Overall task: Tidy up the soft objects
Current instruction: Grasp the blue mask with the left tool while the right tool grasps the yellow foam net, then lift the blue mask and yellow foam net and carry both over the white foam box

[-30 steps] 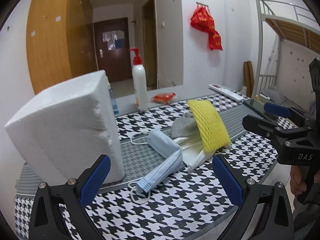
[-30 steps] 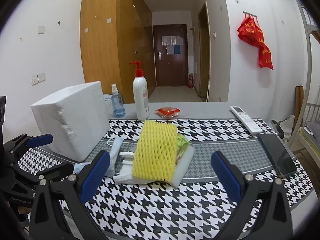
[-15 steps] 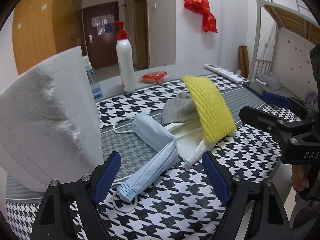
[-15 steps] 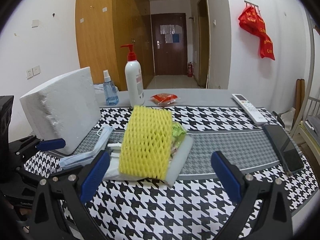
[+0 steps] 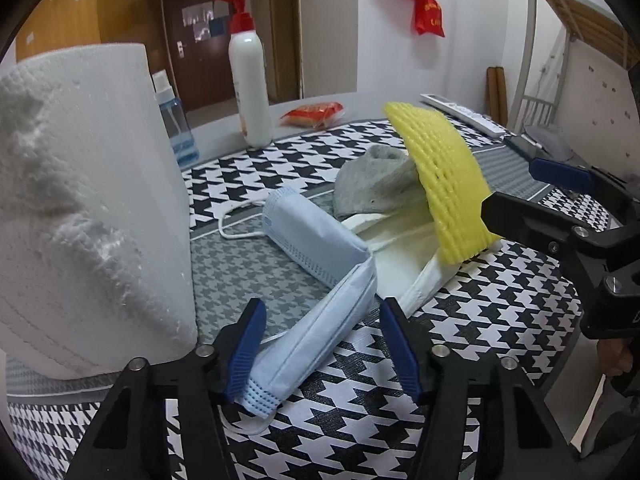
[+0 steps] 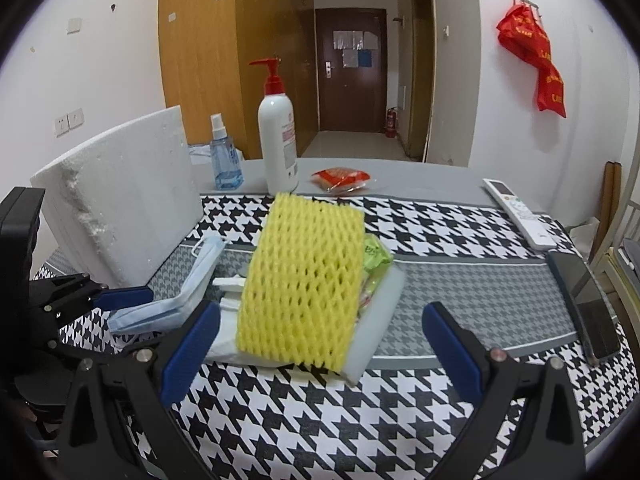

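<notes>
I am looking over a table (image 6: 460, 280) laid with a houndstooth cloth, and the biggest thing on it is a white foam block (image 5: 80, 208) standing near the left edge. Next in size is the heap of soft things at the middle of the table: a yellow foam net (image 6: 300, 284) lies tilted on top of a white foam pad (image 6: 376, 320), with a green wrapper (image 6: 374, 258) peeping out at its right side, and from the left wrist view a grey cloth (image 5: 372, 184) and a cream cloth (image 5: 400, 256) show beneath the net. A pale blue face mask (image 5: 320, 280), folded at an angle, lies between the foam block and the heap, its near end toward the front edge. My left gripper (image 5: 322, 354) straddles that near end of the mask and its jaws are closing, the mask between them; the left pad looks just against the mask while the right pad stands apart from it, so nothing is pinched. My right gripper (image 6: 320, 350) is spread wide in front of the yellow net, touching nothing. Along the far edge stand a white pump bottle (image 6: 278, 136), a small blue spray bottle (image 6: 224, 156) and a red packet (image 6: 340, 178); a remote control (image 6: 516, 212) and a dark phone (image 6: 584, 304) lie toward the right edge.
</notes>
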Tool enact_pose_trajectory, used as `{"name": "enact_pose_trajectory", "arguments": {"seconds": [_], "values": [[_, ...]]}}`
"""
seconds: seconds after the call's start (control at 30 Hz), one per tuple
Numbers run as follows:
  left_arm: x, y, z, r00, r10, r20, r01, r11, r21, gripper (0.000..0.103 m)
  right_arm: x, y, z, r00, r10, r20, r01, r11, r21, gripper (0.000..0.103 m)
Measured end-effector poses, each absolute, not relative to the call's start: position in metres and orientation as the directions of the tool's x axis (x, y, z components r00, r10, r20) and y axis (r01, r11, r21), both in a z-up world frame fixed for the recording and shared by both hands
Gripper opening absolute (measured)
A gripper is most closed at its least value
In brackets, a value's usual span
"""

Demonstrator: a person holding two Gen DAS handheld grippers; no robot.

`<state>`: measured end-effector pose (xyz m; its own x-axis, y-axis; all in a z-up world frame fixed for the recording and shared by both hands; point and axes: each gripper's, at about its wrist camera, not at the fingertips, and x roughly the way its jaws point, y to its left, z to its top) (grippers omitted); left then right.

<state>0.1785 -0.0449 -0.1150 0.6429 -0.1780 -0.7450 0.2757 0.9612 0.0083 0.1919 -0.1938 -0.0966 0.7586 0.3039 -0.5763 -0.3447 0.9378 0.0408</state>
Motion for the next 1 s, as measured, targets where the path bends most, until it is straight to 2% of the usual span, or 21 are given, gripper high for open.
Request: {"name": "enact_pose_trajectory", "arguments": {"seconds": [0.07, 0.2, 0.3, 0.33, 0.5, 0.57, 0.7, 0.73, 1.0], "values": [[0.180, -0.044, -0.117, 0.639, -0.178, -0.748, 0.271, 0.963, 0.002, 0.055, 0.192, -0.193, -0.097, 0.755, 0.308, -0.579, -0.353, 0.935, 0.038, 0.094], [0.183, -0.045, -0.120, 0.627, -0.180, -0.758, 0.280, 0.960, 0.004, 0.049, 0.198, -0.191, -0.102, 0.729, 0.323, -0.603, -0.365, 0.929, 0.057, 0.087], [0.182, -0.045, -0.120, 0.625, -0.185, -0.758, 0.285, 0.959, 0.001, 0.039, 0.202, -0.189, -0.105, 0.713, 0.326, -0.620, -0.368, 0.928, 0.064, 0.073], [0.182, -0.045, -0.120, 0.625, -0.189, -0.758, 0.288, 0.958, -0.002, 0.037, 0.203, -0.189, -0.107, 0.706, 0.329, -0.627, -0.371, 0.926, 0.069, 0.065], [0.182, -0.045, -0.122, 0.621, -0.196, -0.759, 0.300, 0.954, -0.001, 0.027, 0.204, -0.188, -0.110, 0.687, 0.336, -0.644, -0.373, 0.924, 0.084, 0.052], [0.182, -0.045, -0.122, 0.621, -0.195, -0.759, 0.300, 0.954, 0.000, 0.021, 0.202, -0.189, -0.109, 0.678, 0.355, -0.643, -0.384, 0.918, 0.102, 0.038], [0.181, -0.045, -0.121, 0.625, -0.208, -0.752, 0.309, 0.951, -0.005, 0.014, 0.201, -0.191, -0.109, 0.676, 0.361, -0.642, -0.385, 0.916, 0.110, 0.024], [0.181, -0.045, -0.120, 0.626, -0.210, -0.751, 0.311, 0.950, -0.006, 0.012, 0.201, -0.192, -0.109, 0.676, 0.365, -0.641, -0.387, 0.915, 0.113, 0.018], [0.170, -0.044, -0.105, 0.685, -0.222, -0.694, 0.313, 0.950, 0.006, 0.008, 0.192, -0.199, -0.099, 0.700, 0.374, -0.609, -0.385, 0.915, 0.118, 0.016]]}}
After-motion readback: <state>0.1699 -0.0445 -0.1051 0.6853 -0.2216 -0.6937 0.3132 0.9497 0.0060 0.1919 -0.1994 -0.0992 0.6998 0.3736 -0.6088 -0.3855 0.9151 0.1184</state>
